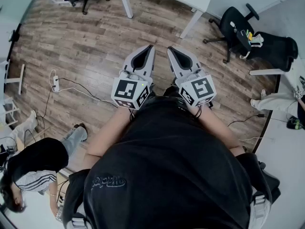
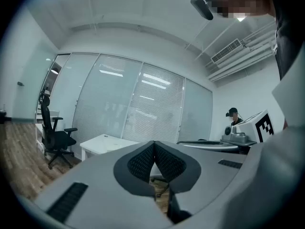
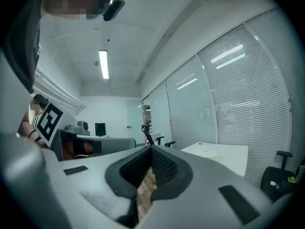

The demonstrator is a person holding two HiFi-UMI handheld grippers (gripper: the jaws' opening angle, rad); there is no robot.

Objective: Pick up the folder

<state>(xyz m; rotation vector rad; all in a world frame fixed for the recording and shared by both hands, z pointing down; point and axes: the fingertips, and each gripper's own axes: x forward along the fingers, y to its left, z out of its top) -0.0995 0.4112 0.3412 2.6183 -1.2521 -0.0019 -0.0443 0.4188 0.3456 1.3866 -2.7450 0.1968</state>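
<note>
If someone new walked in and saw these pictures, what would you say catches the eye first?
The two grey claws, left claw and right claw, sit side by side in the middle of the head view, both shut and empty, above the wooden floor. Next come the black office chair at upper right and a person crouched at lower left. No folder shows in any view.
</note>
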